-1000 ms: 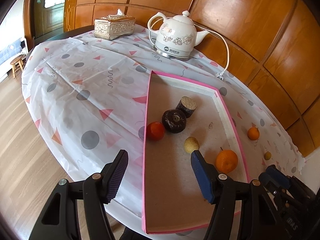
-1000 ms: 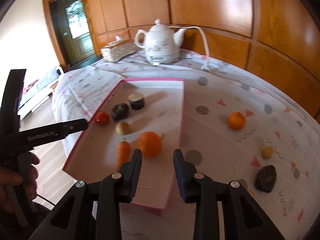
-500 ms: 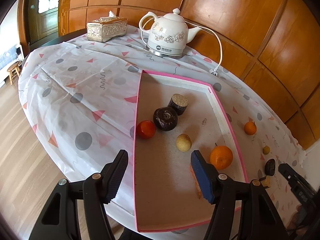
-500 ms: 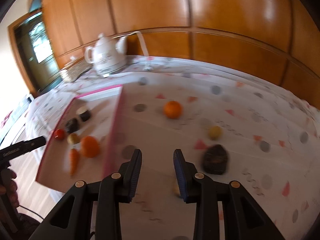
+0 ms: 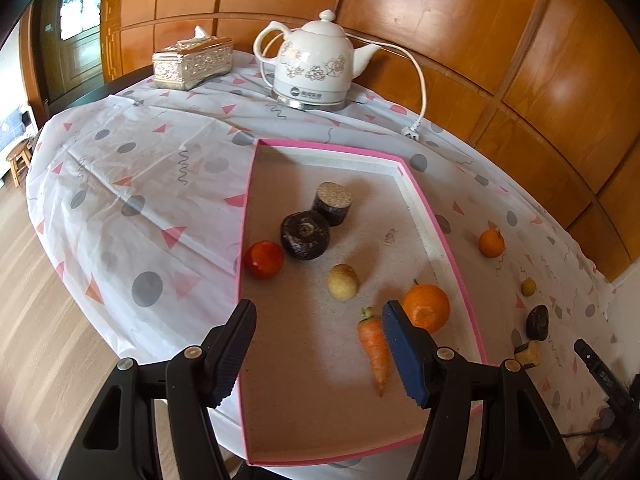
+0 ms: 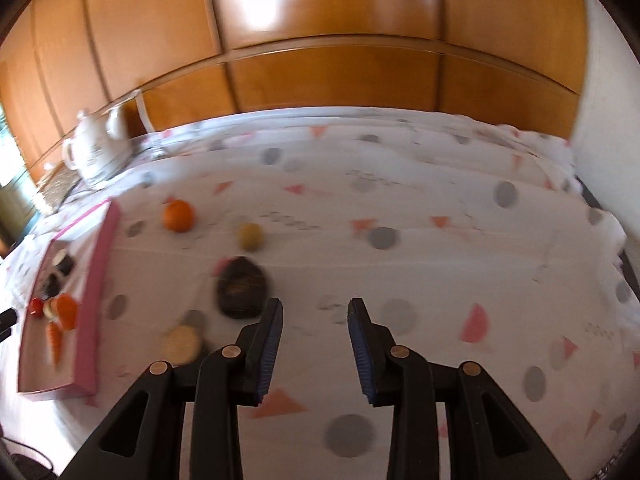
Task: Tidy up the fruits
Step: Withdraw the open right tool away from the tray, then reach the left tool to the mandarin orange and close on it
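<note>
A pink-rimmed tray (image 5: 452, 248) holds a tomato (image 5: 264, 259), two dark round pieces (image 5: 305, 235), a yellow fruit (image 5: 343, 281), an orange (image 5: 426, 307) and a carrot (image 5: 374, 346). My left gripper (image 5: 318, 346) is open and empty over the tray's near end. On the cloth right of the tray lie a small orange (image 6: 178, 215), a small yellow fruit (image 6: 250, 235), a dark fruit (image 6: 241, 287) and a pale round piece (image 6: 181, 343). My right gripper (image 6: 315, 334) is open and empty just right of the dark fruit. The right wrist view is blurred.
A white kettle (image 5: 316, 70) with its cord (image 5: 416, 92) and a tissue box (image 5: 192, 63) stand at the table's far side. Wood panelling runs behind the table. The patterned cloth (image 6: 440, 240) stretches to the right. The table's left edge drops to the floor (image 5: 36, 320).
My right gripper has swung right, away from the tray and over the loose fruits on the cloth. My left gripper has shifted slightly; the carrot now shows in the tray.
</note>
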`<state>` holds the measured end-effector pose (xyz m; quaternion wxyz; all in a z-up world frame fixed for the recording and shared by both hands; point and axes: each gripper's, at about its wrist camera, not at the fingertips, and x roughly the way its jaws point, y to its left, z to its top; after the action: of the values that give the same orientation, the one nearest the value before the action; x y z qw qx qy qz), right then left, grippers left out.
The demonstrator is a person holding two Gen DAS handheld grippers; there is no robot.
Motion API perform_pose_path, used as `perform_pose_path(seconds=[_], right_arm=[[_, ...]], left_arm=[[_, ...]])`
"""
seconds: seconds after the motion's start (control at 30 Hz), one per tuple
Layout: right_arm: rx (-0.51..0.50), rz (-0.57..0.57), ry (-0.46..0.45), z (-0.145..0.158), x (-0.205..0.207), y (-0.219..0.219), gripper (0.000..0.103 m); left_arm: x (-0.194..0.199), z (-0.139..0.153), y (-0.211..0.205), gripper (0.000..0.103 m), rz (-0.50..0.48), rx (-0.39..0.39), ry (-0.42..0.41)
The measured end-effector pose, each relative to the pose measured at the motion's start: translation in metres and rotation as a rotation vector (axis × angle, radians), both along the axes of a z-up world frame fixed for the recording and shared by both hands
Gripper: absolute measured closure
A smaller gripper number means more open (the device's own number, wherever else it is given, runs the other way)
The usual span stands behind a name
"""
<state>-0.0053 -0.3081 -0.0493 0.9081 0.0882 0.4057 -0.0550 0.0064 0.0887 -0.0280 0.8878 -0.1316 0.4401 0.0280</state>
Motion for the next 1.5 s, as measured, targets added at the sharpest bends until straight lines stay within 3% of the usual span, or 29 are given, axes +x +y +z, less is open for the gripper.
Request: perform_pose_path(seconds=[0.4, 0.57, 1.23, 1.5], right_arm=[[-0.012, -0.333, 0.021, -0.022, -0.019, -0.090, 0.066], [0.004, -0.419, 0.028, -0.030, -0.027, -0.114, 0.066], [-0.006, -0.528, 0.055, -0.054, -0.030, -0.134, 0.065], [-0.035, -0.510, 0.045, -0.059, -0.023, -0.125, 0.044]], left_arm=[[0.012, 0.002, -0.027, 0.037, -0.068, 0.021, 0.017], [0.022, 0.006, -0.043, 0.037, -0.113, 0.029, 0.011], [0.070, 0.010, -0.124, 0.037, -0.324, 0.021, 0.035], [0.097, 0.002, -0.156, 0.038, -0.378, 0.004, 0.064]])
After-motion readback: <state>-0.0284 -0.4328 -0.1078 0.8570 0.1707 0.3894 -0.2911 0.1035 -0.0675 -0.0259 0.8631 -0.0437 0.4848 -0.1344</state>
